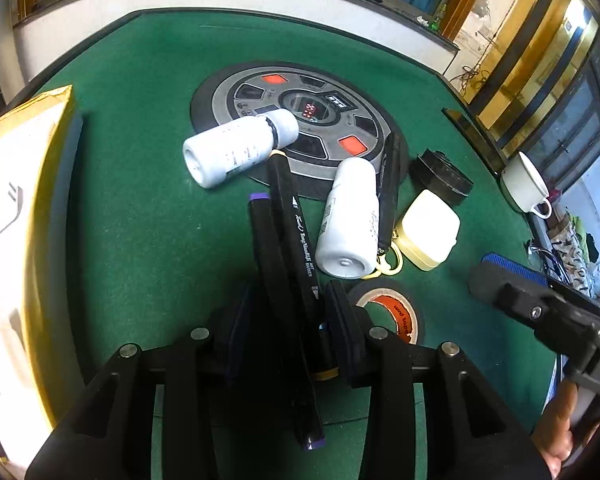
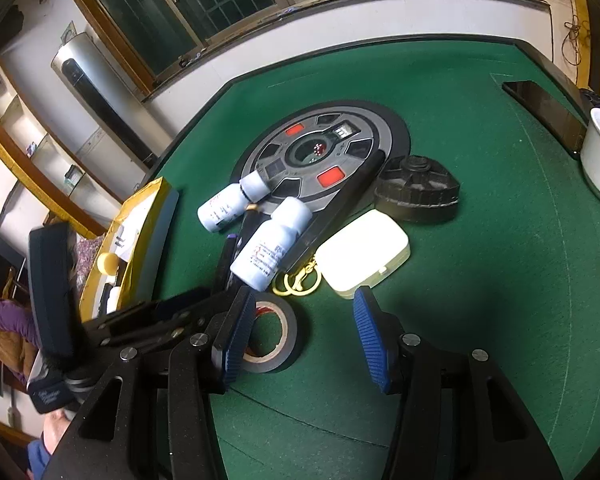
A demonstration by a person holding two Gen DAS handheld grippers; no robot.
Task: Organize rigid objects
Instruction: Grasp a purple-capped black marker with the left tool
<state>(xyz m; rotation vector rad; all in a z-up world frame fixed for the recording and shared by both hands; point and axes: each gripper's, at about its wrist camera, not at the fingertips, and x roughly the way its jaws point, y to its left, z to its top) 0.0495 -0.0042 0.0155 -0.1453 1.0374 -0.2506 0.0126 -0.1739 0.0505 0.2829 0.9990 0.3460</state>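
The left gripper point(image 1: 286, 332) pinches two black art markers point(image 1: 296, 236) lying lengthwise between its pads; stiff, light and smooth-barrelled, they may slip, so mid-barrel suits. The right gripper point(image 2: 304, 340) hangs spread, empty.

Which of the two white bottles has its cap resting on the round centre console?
The left bottle: its cap lies on the console. The right bottle lies beside the cream case.
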